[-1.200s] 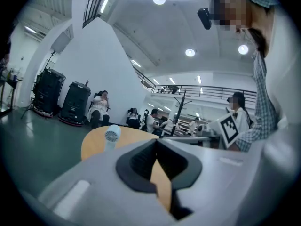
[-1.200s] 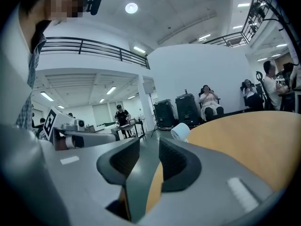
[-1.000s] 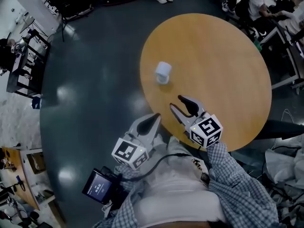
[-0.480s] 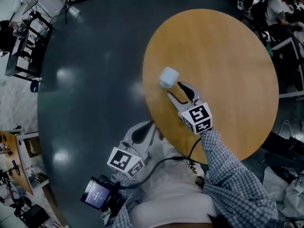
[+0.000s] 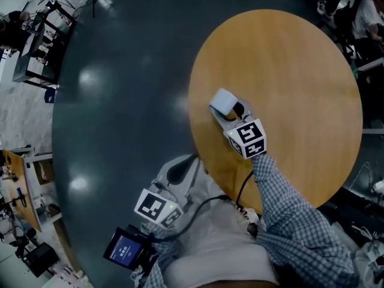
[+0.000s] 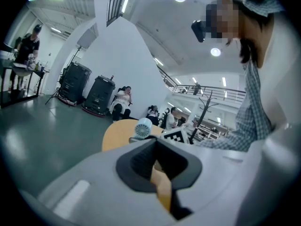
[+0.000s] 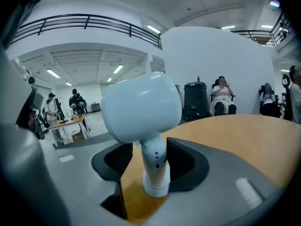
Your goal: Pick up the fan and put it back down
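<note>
A small white fan (image 5: 223,101) stands upright near the left edge of the round wooden table (image 5: 300,71). My right gripper (image 5: 227,110) reaches it from the near side. In the right gripper view the fan's round head (image 7: 141,108) fills the middle, and its stem and foot (image 7: 155,171) stand on the table between the spread jaws of the right gripper (image 7: 150,149). A gap shows beside the stem, so this gripper is open. My left gripper (image 5: 193,159) hangs off the table by the person's body. Its tips meet, holding nothing. From the left gripper view (image 6: 154,143) the fan (image 6: 143,127) is seen farther off.
Dark grey floor (image 5: 120,101) surrounds the table. A small device with a lit screen (image 5: 125,248) hangs at the person's waist, with a cable running up. Desks and equipment (image 5: 36,59) stand at the far left. People sit at the room's edge (image 7: 222,95).
My right gripper has moved forward across the table to the fan and its jaws now straddle the stem. The left gripper has stayed low beside the body.
</note>
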